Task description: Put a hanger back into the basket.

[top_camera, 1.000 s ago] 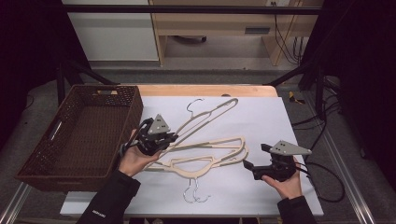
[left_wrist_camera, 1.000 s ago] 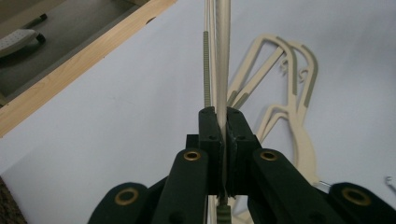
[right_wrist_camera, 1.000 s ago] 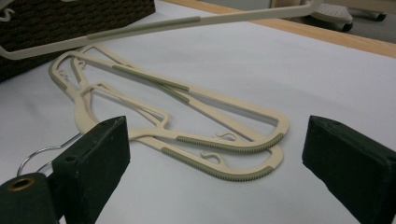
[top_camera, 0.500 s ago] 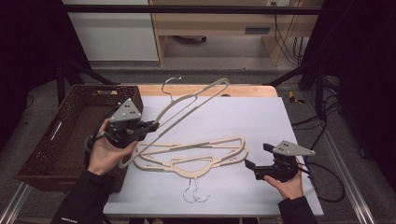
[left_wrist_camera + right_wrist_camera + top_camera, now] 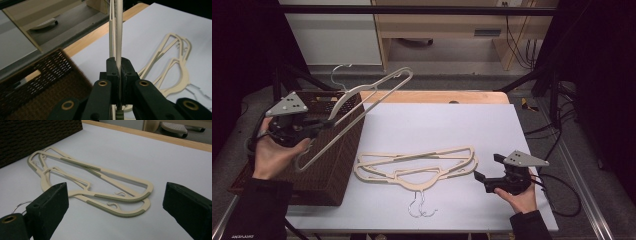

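Your left gripper [image 5: 319,124] has its jaws clamped tight on a cream hanger [image 5: 362,107], held in the air over the dark wicker basket [image 5: 327,175] at the surface's left edge. The high view shows the hanger's full outline and wire hook; the left gripper view shows it edge-on, a thin bar [image 5: 119,30] pinched between the pads. Two more stacked hangers [image 5: 417,167] lie flat mid-surface on the white sheet [image 5: 437,125], just beside the basket wall. Your right gripper [image 5: 484,170] rests near their right end, jaws wide apart, holding nothing; its view shows the grey ribbed strips [image 5: 120,199] along their lower bars.
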Demonstrator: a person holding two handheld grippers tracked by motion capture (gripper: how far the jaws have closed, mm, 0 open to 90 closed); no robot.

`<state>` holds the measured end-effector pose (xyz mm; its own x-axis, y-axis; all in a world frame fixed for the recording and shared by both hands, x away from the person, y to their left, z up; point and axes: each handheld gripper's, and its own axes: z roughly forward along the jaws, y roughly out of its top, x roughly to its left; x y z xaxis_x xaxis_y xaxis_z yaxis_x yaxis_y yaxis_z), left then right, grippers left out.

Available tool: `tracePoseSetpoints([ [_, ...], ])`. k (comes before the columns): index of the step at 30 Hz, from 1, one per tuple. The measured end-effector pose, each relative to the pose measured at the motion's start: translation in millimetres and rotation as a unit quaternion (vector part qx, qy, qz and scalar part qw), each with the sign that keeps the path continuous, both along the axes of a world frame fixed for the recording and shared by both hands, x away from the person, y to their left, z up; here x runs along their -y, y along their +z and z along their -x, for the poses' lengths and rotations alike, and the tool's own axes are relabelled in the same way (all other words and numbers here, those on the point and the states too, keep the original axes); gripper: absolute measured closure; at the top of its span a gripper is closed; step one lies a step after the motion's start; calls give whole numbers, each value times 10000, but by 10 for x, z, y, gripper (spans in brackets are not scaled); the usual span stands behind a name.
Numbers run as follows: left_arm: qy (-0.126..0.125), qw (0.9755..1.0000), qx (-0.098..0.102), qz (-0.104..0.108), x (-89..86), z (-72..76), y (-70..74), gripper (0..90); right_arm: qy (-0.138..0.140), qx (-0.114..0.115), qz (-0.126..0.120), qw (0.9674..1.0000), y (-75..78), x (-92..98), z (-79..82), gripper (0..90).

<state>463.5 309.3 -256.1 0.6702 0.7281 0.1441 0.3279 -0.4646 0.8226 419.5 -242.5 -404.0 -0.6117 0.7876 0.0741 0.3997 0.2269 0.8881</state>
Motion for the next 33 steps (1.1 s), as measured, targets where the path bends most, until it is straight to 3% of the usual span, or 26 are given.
tracePoseSetpoints([
  [1, 0, 10000, 0, 0, 0, 0, 0, 870, 0, 0, 0, 10000, 0, 0, 0, 67],
  [10, 388, 9992, -81, -59, -598, -67, -187, 870, 0, -14, -11, 10000, 2, 2, 2, 68],
  [19, 715, 9969, -336, -54, -1042, -98, -379, 870, 36, -50, 30, 10000, -14, -21, -9, 68],
  [27, 890, 9942, -591, 132, -1254, -110, -578, 870, 26, -64, 40, 10000, -19, -27, -11, 68],
  [33, 922, 9931, -730, 16, -1271, -75, -674, 869, 64, -78, 72, 9999, -23, -29, -14, 68],
])
